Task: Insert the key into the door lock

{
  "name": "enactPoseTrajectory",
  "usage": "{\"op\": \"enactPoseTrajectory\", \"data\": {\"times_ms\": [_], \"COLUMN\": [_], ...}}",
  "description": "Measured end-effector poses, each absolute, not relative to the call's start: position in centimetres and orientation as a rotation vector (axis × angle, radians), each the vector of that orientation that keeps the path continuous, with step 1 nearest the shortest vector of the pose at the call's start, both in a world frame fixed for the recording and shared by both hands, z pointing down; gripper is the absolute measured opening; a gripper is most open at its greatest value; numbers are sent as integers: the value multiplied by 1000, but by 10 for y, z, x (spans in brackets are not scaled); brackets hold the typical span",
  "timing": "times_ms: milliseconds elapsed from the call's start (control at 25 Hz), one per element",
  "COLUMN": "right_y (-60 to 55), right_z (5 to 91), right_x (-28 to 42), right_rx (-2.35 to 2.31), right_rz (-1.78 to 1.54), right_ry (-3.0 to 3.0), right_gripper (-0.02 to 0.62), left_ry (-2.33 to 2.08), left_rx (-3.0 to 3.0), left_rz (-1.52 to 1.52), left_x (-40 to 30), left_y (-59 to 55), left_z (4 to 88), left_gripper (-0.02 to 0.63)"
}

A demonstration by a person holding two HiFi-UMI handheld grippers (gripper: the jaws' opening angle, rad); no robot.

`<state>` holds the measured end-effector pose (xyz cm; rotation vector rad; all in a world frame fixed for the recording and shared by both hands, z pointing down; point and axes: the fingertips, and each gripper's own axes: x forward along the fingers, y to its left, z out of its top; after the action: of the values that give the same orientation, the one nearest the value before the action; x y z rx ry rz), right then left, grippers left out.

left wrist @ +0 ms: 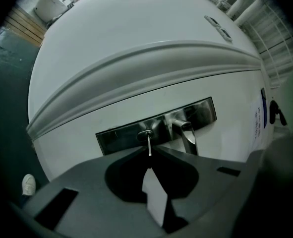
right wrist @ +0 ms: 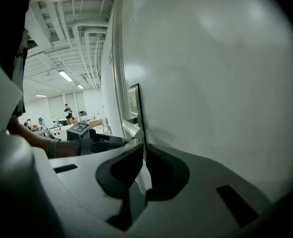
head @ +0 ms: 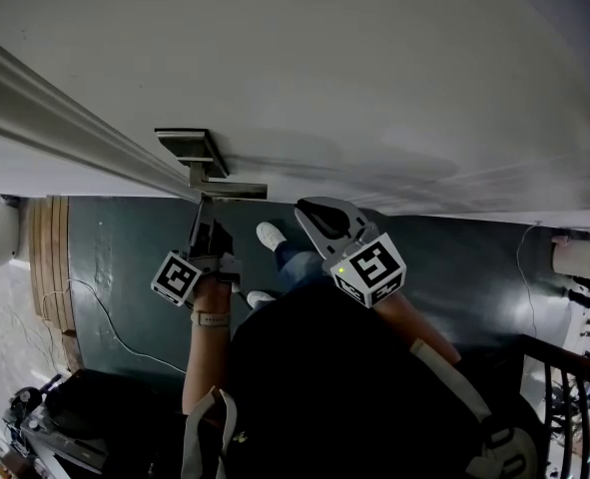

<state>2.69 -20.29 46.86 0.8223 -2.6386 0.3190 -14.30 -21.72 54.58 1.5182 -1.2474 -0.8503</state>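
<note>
A white door [head: 374,78] fills the top of the head view, with a metal lock plate [head: 188,148] and lever handle [head: 233,191] on it. In the left gripper view, my left gripper [left wrist: 149,153] is shut on a thin silver key [left wrist: 149,145]. The key's tip touches the keyhole cylinder [left wrist: 145,133] on the lock plate [left wrist: 121,135], left of the handle [left wrist: 187,135]. A white tab [left wrist: 156,197] lies between the jaws behind the key. My right gripper [right wrist: 142,150] is shut on nothing, close to the door face, right of the left gripper [head: 206,223].
The dark green floor [head: 125,257] lies below the door. A wooden pallet [head: 50,257] and a cable [head: 115,332] are at the left. White shoes [head: 271,236] stand near the door. Cables and gear [head: 574,297] sit at the right.
</note>
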Motion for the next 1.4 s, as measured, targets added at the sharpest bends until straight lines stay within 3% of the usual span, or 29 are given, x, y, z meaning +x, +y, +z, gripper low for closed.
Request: {"op": "enactPoseTrajectory", "data": {"times_ms": [1400], "right_y": [-198], "right_z": [462], "right_x": [41], "right_rx": [861], "right_rz": [313], "right_ry": [-2627], "right_gripper": [29], "left_ry": [-1122], "left_rx": [1419], "left_rz": [-904], "left_x": [-147], "left_y": [-239], "left_z": [545], "left_gripper": [28]}}
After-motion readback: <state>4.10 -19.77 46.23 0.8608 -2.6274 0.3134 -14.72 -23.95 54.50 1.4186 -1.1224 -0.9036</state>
